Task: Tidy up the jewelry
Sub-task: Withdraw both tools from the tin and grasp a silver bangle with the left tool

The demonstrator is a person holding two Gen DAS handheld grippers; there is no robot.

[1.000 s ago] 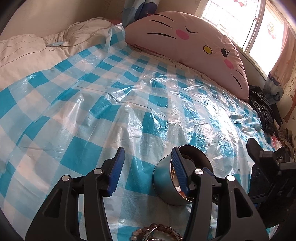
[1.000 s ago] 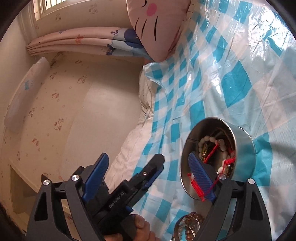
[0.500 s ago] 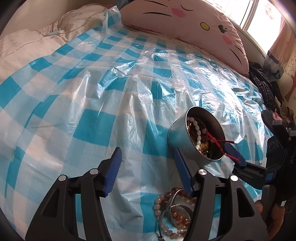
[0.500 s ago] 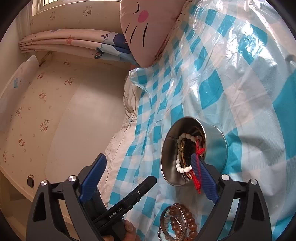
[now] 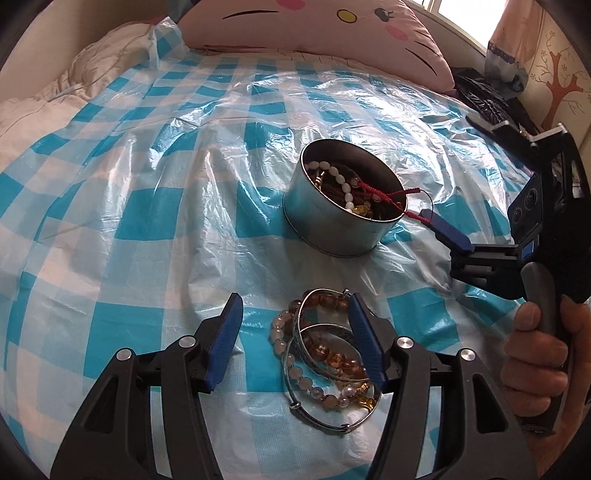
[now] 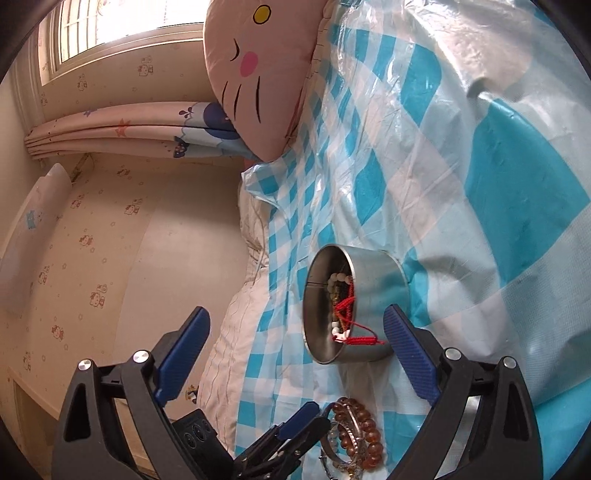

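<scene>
**Grippers hover over bracelets beside the jewelry tin**

The left gripper hangs over a heap of bracelets on the blue-checked plastic sheet, its jaws apart, just widened, and pressing on nothing; one blue pad stands at the heap's edge. Just beyond the heap sits the round metal tin, filled with beads and a red cord trailing over its rim. Beside the tin, a person's hand holds the right gripper, spread wide and empty after opening further. Farther off, beyond the tin, a pink cat-face pillow lies.
</scene>
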